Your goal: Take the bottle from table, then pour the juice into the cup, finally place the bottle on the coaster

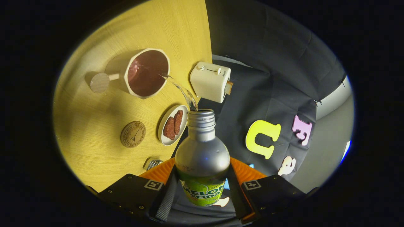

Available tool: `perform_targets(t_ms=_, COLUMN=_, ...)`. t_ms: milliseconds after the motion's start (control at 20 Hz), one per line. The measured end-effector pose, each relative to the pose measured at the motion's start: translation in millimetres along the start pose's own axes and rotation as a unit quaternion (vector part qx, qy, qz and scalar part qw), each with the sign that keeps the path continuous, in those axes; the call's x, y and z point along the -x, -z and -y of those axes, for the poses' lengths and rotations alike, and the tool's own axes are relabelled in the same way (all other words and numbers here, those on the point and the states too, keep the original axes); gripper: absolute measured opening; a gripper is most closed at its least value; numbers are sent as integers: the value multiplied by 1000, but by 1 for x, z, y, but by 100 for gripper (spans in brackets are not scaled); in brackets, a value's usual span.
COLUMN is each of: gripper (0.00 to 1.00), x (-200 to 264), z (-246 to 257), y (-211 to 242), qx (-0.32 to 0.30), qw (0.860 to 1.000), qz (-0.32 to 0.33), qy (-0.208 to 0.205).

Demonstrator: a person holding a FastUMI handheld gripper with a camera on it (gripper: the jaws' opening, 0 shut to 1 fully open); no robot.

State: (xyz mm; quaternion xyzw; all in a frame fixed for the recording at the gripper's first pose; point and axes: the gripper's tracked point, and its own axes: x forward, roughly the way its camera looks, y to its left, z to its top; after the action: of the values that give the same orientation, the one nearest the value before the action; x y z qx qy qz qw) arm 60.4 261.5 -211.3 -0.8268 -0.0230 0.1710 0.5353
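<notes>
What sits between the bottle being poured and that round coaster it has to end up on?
Nothing visible stands on the way. The gripper is shut on the bottle, which is pouring into the cup. The coaster lies bare on the table, with the plate of food beside it, off to one side.

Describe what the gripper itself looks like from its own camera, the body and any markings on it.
The gripper has two dark, angular housings studded with small screws, each bearing a square black-and-white tag marker. Behind them sits an orange ribbed body. Its jaws run forward as flat bars, one faced with a textured, gridded surface.
</notes>
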Motion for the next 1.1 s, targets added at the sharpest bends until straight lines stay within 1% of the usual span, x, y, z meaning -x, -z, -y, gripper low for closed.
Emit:
perform_targets(t_ms=450, gripper=77, x=-5, z=7, y=-4, qx=19, qw=1000, qz=9, qy=8)
perform_targets(t_ms=750, gripper=77, x=-7, z=6, y=-3, qx=34, qw=999, qz=10, qy=5)
perform_targets(t_ms=1100, gripper=77, x=-11, z=8, y=-1, qx=38, qw=999, qz=9, qy=9)
